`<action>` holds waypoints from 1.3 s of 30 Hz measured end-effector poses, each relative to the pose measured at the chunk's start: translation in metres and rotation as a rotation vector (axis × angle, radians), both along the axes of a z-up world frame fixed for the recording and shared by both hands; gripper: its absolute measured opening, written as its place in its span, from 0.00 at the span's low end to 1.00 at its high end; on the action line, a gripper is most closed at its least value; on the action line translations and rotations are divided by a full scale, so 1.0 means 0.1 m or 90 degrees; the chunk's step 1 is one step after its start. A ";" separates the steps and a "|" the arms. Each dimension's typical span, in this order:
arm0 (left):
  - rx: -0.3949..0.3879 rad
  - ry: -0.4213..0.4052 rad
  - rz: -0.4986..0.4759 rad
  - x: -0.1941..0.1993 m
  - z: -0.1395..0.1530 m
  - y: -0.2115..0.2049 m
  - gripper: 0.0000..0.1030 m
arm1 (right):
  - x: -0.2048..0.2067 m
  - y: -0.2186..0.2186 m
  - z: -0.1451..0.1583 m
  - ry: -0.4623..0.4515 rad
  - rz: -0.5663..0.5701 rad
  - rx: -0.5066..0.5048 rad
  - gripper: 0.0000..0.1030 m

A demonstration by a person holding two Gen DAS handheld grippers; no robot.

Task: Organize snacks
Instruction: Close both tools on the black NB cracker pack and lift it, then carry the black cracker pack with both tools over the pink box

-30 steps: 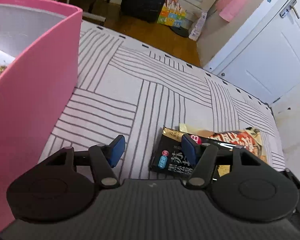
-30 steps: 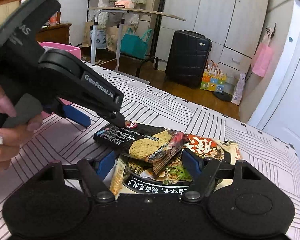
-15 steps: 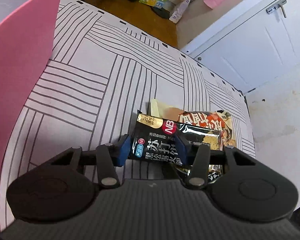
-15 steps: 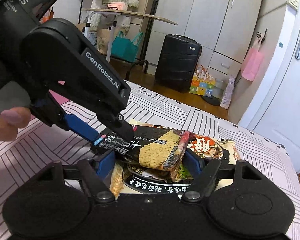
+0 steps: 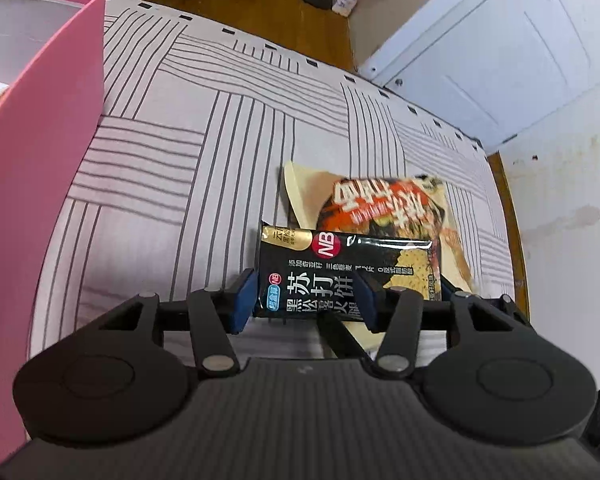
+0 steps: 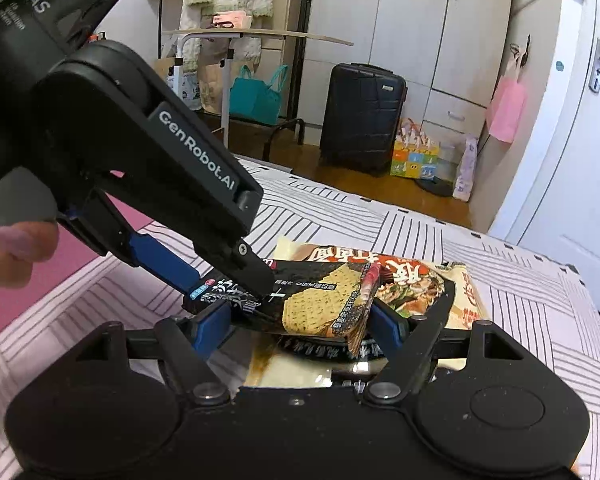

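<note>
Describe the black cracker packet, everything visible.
The black cracker packet is a glossy film pouch with white Chinese lettering, a red NB badge, a gold corner and a printed cracker. It lies tilted atop the noodle packet on the striped bedcover. The left gripper pinches one end; the right gripper's fingers flank it.

two snack packets — one black cracker packet [image 5: 342, 270], one noodle packet [image 5: 384, 200] — one pink bin [image 5: 40, 152], two grippers.
</note>
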State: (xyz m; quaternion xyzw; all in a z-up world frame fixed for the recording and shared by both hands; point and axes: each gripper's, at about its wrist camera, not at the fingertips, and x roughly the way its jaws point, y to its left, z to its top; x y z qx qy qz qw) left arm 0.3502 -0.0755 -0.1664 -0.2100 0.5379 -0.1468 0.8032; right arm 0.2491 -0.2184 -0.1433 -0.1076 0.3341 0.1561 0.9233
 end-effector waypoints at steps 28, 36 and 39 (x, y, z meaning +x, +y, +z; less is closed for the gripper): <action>0.099 -0.072 -0.067 -1.57 0.98 0.31 0.49 | -1.18 0.55 0.84 0.001 0.000 -0.042 0.75; 0.076 -0.121 -0.070 -1.90 1.36 0.61 0.49 | -1.38 0.80 1.20 -0.026 0.007 -0.070 0.75; 0.064 -0.139 -0.060 -1.97 1.48 0.75 0.49 | -1.37 0.91 1.32 -0.035 0.015 -0.079 0.75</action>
